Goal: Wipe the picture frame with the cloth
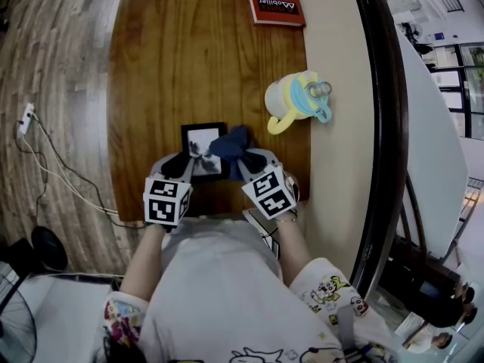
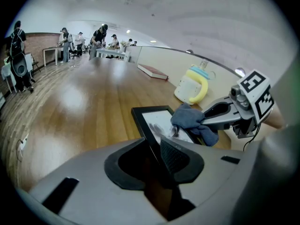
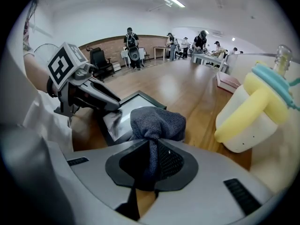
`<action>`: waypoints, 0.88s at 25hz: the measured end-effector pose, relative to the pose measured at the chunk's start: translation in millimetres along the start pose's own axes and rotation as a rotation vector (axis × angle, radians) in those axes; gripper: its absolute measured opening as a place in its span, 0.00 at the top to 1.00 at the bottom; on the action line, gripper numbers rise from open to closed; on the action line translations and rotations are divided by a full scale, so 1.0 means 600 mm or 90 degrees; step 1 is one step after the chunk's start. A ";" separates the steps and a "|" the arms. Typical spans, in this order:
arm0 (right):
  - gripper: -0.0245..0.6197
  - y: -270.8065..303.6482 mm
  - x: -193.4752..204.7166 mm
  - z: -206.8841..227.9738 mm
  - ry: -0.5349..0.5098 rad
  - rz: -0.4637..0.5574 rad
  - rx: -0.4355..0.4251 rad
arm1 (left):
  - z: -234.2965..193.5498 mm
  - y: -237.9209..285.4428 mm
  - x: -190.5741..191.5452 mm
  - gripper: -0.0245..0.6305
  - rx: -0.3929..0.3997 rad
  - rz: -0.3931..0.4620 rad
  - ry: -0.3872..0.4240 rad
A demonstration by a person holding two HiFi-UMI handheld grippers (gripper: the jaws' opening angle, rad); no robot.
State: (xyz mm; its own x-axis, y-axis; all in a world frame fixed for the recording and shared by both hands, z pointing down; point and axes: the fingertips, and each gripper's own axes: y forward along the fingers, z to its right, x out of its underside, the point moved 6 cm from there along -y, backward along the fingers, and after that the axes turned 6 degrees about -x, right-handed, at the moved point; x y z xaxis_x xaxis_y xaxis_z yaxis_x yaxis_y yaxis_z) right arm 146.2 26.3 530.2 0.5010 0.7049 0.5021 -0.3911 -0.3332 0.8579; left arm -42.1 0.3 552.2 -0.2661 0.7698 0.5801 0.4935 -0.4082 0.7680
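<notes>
Here the left gripper (image 2: 157,146) pinches the near edge of the picture frame (image 2: 153,120), and the right gripper (image 3: 152,150) clamps the soft cloth (image 3: 157,122) bunched on its glass, both near the yellow-handled cup (image 2: 191,89). The frame seems light, stiff and fragile, so it is best held by its rim.

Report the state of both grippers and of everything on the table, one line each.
Left gripper: shut on the near edge of the frame.
Right gripper: shut on the cloth.
Frame: glass up, partly covered by the cloth.
Cloth: bunched, resting on the frame's glass.
Cup: upright, lid on.
Book: closed, lying flat.
</notes>
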 end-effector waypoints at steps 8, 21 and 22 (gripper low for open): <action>0.89 -0.043 -0.023 -0.017 0.032 0.056 -0.011 | 0.000 -0.002 -0.001 0.81 -0.001 0.000 -0.001; 0.89 -0.013 -0.073 -0.143 -0.074 0.084 -0.167 | 0.001 -0.002 -0.001 0.81 0.002 -0.004 -0.005; 0.89 -0.006 -0.074 -0.148 -0.085 0.078 -0.177 | 0.000 -0.002 -0.001 0.81 0.003 -0.005 -0.007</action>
State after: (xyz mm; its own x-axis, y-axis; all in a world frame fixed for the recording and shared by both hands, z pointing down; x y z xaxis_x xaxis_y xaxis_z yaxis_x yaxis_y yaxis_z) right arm 56.5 51.9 495.2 0.5265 0.5763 0.6250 -0.6409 -0.2140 0.7372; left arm -42.4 0.7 551.0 -0.2611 0.7783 0.5711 0.4956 -0.3996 0.7712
